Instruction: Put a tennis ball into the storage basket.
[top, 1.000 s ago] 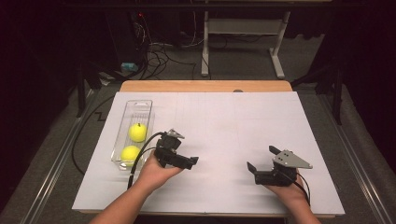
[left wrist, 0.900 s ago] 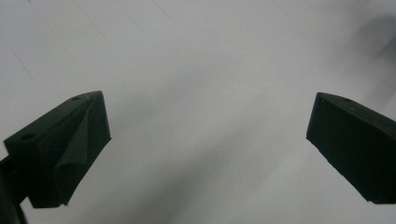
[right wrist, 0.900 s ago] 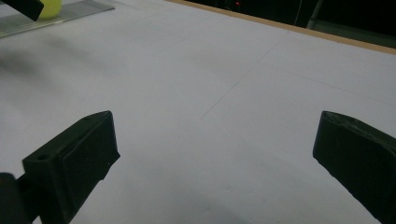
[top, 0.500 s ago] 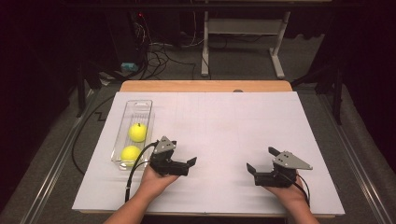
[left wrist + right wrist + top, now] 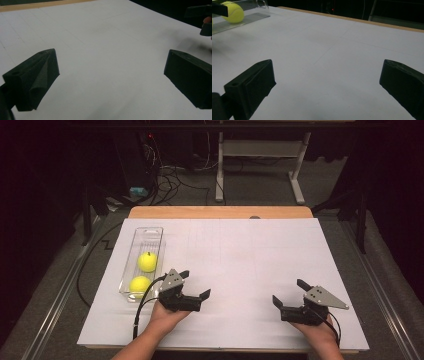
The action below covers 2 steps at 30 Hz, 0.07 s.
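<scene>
Lab: paper-covered table [image 5: 240, 255], floor cables [image 5: 172, 177], dark bkgd.

Matt white paper sheet [image 5: 250, 265], clear glossy plastic tray [image 5: 150, 234], wood tabletop [image 5: 220, 212].

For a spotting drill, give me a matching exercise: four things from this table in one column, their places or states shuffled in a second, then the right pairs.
Things:
1. balls
2. tray
3. left gripper
4. right gripper

Places or states:
A. open, near the table's right front
B. clear, along the table's left side
C. yellow, lying in the tray
D. open, just right of the tray's near end

Pairs: 1-C, 2-B, 3-D, 4-A
</scene>
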Available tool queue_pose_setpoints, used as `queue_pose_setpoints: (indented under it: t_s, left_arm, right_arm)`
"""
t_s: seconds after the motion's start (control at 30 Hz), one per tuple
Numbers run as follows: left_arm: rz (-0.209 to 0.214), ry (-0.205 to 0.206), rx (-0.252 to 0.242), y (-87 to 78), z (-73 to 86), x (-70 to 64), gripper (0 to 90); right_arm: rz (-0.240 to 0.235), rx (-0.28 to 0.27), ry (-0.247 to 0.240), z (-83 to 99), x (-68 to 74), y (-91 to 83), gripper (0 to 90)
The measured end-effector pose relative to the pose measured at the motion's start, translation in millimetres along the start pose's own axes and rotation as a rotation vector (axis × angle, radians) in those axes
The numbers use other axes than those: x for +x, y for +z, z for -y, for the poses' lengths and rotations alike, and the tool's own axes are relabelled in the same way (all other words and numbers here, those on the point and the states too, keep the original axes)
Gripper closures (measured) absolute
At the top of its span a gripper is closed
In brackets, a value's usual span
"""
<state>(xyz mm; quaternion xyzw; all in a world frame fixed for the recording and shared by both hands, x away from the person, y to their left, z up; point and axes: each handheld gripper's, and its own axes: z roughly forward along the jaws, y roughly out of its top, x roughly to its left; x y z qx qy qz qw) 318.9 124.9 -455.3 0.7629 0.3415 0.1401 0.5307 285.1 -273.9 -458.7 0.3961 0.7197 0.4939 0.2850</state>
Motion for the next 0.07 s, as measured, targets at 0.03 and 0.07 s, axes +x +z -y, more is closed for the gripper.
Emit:
queue_pose_setpoints:
  t_s: [0.03, 0.07]
  left_arm:
    - [-0.003, 0.003, -0.003, -0.7, 0.0, -0.3, 0.8]
    - [-0.001, 0.003, -0.008, -1.2, 0.0, -0.3, 0.8]
  right_arm:
    - [0.002, -0.003, 0.000, 0.1, -0.4, 0.3, 0.0]
    - [0.001, -0.005, 0.001, 0.1, -1.0, 0.5, 0.0]
